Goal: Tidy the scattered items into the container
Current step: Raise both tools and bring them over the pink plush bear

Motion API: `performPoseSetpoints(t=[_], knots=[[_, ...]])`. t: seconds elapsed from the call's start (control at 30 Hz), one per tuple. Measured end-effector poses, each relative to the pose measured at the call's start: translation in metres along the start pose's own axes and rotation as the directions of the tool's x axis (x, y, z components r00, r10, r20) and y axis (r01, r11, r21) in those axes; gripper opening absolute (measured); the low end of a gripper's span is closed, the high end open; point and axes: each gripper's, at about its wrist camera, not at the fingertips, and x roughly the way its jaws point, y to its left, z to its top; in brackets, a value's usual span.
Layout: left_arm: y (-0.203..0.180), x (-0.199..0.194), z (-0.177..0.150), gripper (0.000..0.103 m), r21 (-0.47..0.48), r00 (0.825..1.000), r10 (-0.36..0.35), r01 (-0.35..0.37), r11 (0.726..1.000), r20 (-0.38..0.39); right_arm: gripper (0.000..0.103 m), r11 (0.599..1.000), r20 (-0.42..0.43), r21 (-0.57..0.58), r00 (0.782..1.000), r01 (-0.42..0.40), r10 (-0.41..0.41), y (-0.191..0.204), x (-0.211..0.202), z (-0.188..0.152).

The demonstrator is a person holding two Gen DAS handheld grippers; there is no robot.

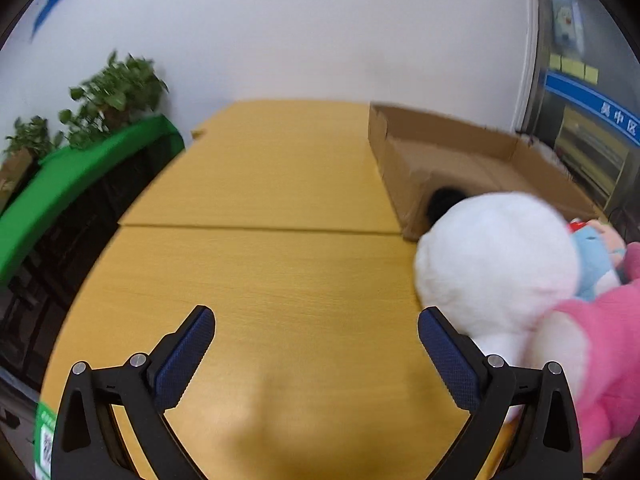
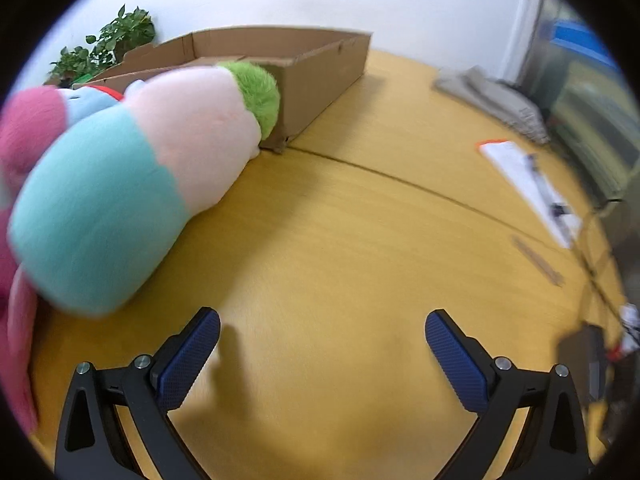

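Note:
A shallow cardboard box point(image 1: 460, 152) lies on the yellow table point(image 1: 280, 272); it also shows in the right wrist view point(image 2: 320, 76). In the left wrist view a white plush toy point(image 1: 496, 264) with a pink part point(image 1: 608, 352) lies at the right, just beyond the right finger, with a small blue plush point(image 1: 596, 260) behind it. My left gripper point(image 1: 316, 344) is open and empty over bare table. In the right wrist view a teal, pale pink and green plush point(image 2: 132, 184) lies at the left against the box corner, beside a dark pink plush point(image 2: 28, 132). My right gripper point(image 2: 322, 344) is open and empty.
Potted plants point(image 1: 112, 96) and a green ledge point(image 1: 80, 172) stand left of the table. In the right wrist view, papers point(image 2: 532, 188), a folded grey cloth point(image 2: 496, 96) and cables point(image 2: 600, 280) lie at the table's right side. A white wall is behind.

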Motion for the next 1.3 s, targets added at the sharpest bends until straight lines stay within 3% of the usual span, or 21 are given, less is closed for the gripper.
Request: performPoseSetpoints(t=[0.17,0.3,0.47,0.57,0.73,0.87,1.07,1.3], knots=[[-0.026,-0.055,-0.014,0.103,-0.021,0.998,-0.029,0.03,0.999,0.05,0.103,0.99,0.147,0.133,0.987,0.045,-0.065,-0.008,-0.067,-0.013],[-0.051,-0.073,-0.024,0.103,0.003,0.993,-0.119,0.119,0.993,0.027,0.103,0.975,0.259,0.223,0.964,-0.002,-0.057,-0.001,-0.114,-0.017],[-0.093,-0.086,-0.03,0.103,0.018,0.978,-0.208,0.208,0.978,0.016,0.103,0.984,0.355,0.17,0.935,-0.049,-0.015,0.05,-0.153,-0.017],[-0.112,-0.09,-0.032,0.103,0.018,0.966,-0.259,0.259,0.966,0.009,0.103,0.981,0.411,0.146,0.91,-0.128,0.058,0.082,-0.171,-0.016],[-0.138,-0.102,-0.039,0.103,0.009,0.934,-0.358,0.358,0.934,-0.005,0.103,0.985,0.463,0.092,0.882,-0.145,0.087,0.143,-0.19,-0.017],[-0.158,-0.107,-0.043,0.103,0.017,0.919,-0.392,0.393,0.919,-0.026,0.103,0.985,0.432,0.098,0.898,-0.144,0.088,0.17,-0.186,-0.014],[-0.176,-0.106,-0.047,0.103,0.007,0.894,-0.446,0.447,0.895,-0.043,0.103,0.961,0.3,0.236,0.952,-0.142,0.066,0.164,-0.164,-0.013],[-0.183,-0.089,-0.049,0.103,-0.018,0.864,-0.497,0.497,0.868,-0.082,0.103,0.965,0.264,0.241,0.964,-0.108,0.041,0.165,-0.157,-0.013]])
